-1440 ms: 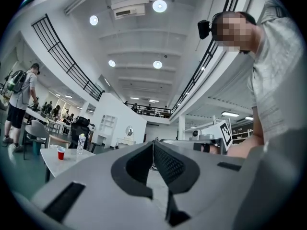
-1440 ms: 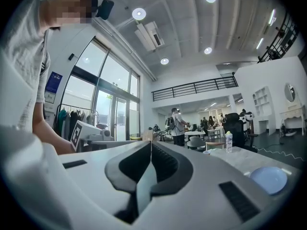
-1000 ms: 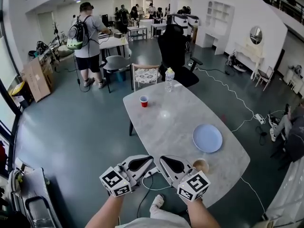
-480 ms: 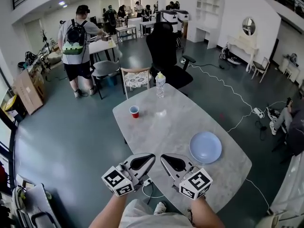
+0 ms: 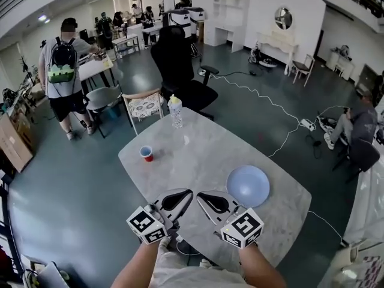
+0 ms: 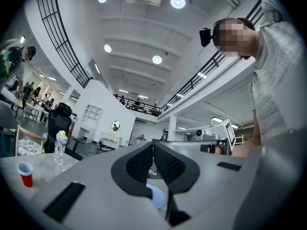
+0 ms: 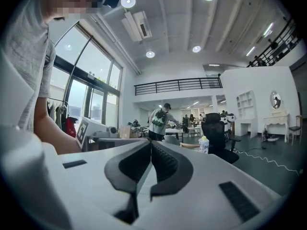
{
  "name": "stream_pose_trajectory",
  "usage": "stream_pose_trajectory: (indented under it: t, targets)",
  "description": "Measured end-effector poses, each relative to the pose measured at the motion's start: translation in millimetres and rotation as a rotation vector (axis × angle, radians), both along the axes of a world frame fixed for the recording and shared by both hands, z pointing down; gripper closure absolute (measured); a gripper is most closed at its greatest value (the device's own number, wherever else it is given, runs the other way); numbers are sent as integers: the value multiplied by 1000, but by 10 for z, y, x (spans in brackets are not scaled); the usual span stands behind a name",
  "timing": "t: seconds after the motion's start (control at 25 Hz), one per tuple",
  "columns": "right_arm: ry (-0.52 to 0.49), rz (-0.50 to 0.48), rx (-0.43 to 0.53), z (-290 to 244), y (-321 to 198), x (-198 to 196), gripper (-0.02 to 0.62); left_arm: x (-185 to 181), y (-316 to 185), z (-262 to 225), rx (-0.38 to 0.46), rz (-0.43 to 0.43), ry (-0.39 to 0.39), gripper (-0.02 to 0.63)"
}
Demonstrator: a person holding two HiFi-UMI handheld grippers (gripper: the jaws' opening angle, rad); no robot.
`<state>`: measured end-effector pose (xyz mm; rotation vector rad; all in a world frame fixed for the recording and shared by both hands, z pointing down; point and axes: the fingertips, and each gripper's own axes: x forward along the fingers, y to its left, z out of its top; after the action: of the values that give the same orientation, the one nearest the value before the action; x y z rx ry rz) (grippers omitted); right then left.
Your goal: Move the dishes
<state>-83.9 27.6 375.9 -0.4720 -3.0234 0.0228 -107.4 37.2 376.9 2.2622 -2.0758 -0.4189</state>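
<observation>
I saw a pale, stone-patterned table [image 5: 198,152] with rounded corners. A clear bottle [image 5: 175,111] stood at its 11 o'clock edge and a red cup [image 5: 146,153] at 9 o'clock. A pale blue plate [image 5: 248,185] lay at 3 o'clock.

White left gripper [image 5: 189,192] and right gripper [image 5: 200,194] with black jaw pads [image 5: 175,201] and black-and-white marker cubes [image 5: 146,224]; grey shirt [image 5: 183,278]

Open lane over table [image 5: 201,158] centre; plate [image 5: 248,185] right, red cup [image 5: 146,153] left, bottle [image 5: 175,111] far.
</observation>
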Motion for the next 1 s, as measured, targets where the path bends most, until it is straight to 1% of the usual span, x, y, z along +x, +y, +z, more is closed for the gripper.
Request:
stream_pose_trajectory:
  t: [0.28,0.4,0.52,0.72,0.84,1.0]
  targets:
    - [6,145,-6,137,-370,-708,575,-692,-367,186,-23,140,-5,584]
    - [12,196,-21,175,-430,-1067,575,-1041,-424,239,-47,189,-9,584]
    - [19,234,-20,226,-440,-1413,575,-1390,-418,335,-76,232,-36,584]
    - [30,266,-25,355,-328,-1976,575,-1969,-285,493,-109,259,-56,584]
    - [45,268,-24,455,-245,-2258,575,-2309,-198,603,-132,248,-69,584]
    - [62,260,-29,551,-92,-2616,575,-2775,-35,723,-184,218,-92,583]
